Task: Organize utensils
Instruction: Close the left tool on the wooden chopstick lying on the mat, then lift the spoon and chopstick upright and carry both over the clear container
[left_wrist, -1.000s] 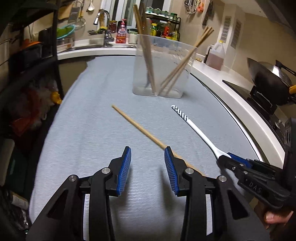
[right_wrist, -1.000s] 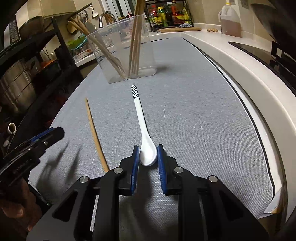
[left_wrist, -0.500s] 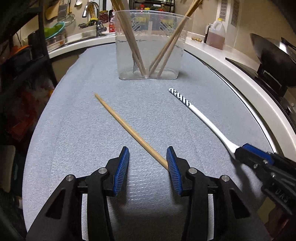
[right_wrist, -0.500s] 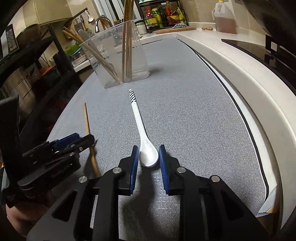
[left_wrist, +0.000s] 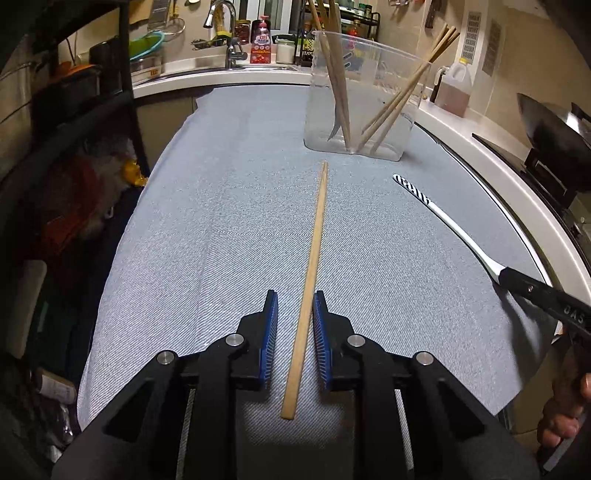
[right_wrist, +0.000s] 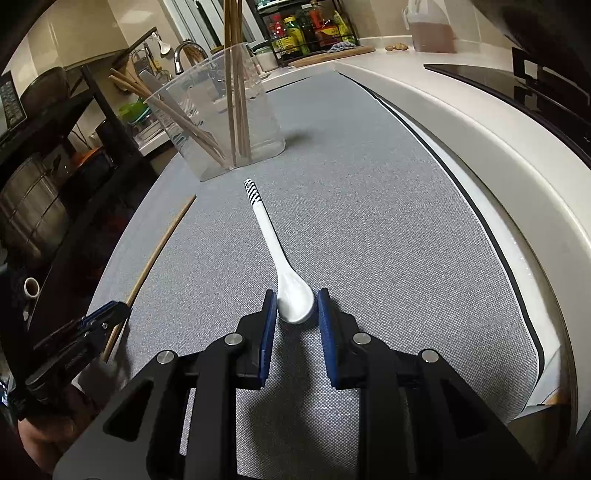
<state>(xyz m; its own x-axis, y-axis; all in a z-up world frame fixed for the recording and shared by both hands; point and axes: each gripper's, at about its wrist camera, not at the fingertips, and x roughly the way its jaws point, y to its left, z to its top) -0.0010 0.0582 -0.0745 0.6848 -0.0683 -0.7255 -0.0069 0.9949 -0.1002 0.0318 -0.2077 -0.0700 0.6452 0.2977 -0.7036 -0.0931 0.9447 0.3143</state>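
Note:
A wooden chopstick lies on the grey mat, its near end between the open pads of my left gripper; neither pad touches it. It also shows in the right wrist view. A white spoon with a striped handle tip lies on the mat; its bowl sits between the pads of my right gripper, which stand close around it, slightly apart. The spoon also shows in the left wrist view. A clear plastic holder with several chopsticks and a fork stands at the far end of the mat.
The grey mat covers the counter. A black shelf rack stands at the left. A wok on the stove and an oil jug are at the right. The sink and bottles lie behind the holder.
My left gripper has moved over the chopstick's near end and lined up with it, so the stick now lies between its pads. The right gripper stays around the spoon bowl.

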